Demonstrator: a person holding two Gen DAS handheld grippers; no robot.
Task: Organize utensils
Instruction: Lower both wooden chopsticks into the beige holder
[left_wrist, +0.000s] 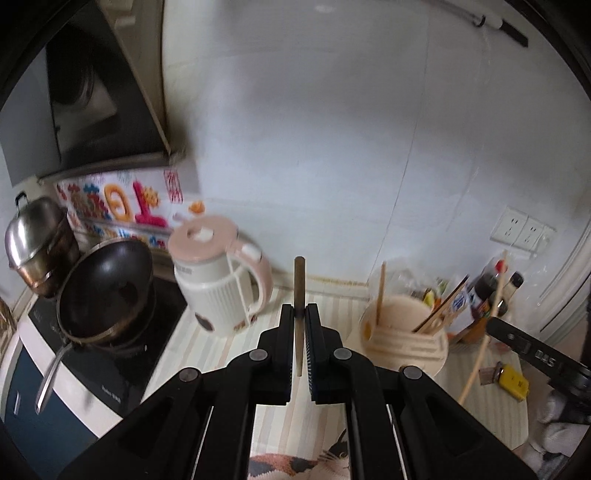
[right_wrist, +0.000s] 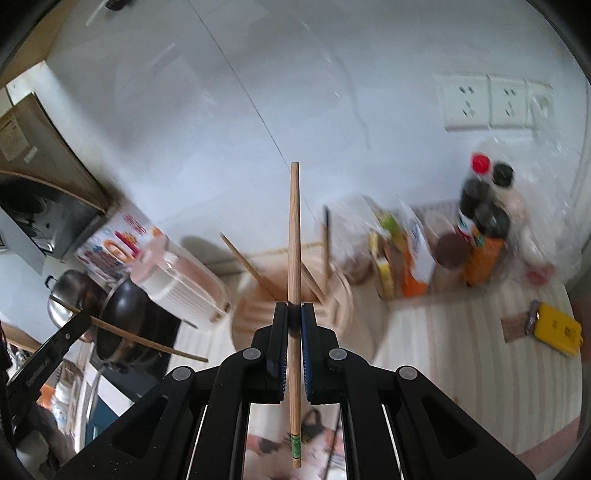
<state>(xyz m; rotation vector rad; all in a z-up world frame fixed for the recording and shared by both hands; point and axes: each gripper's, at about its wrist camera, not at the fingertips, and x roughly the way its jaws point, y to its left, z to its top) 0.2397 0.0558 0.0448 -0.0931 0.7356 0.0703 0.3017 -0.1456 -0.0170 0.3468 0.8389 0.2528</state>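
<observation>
My left gripper (left_wrist: 299, 314) is shut on a brown wooden chopstick (left_wrist: 298, 280) that stands upright between the pads. To its right a beige utensil holder (left_wrist: 406, 343) stands on the striped counter with several chopsticks leaning inside. My right gripper (right_wrist: 294, 314) is shut on a longer light chopstick (right_wrist: 294, 229) with a green band near its lower end. The utensil holder (right_wrist: 340, 310) sits just behind it, blurred. Each gripper shows at the edge of the other's view: the right gripper (left_wrist: 532, 350) with its pale chopstick (left_wrist: 484, 332), and the left gripper (right_wrist: 55, 343) with its chopstick (right_wrist: 140, 338).
A pink and white kettle (left_wrist: 221, 280) stands left of the holder, with a black wok (left_wrist: 107, 291) and a steel pot (left_wrist: 35, 243) on the stove beyond. Sauce bottles (right_wrist: 480, 221), cartons and a yellow box (right_wrist: 554, 328) crowd the right corner. Wall sockets (right_wrist: 487, 103) are above.
</observation>
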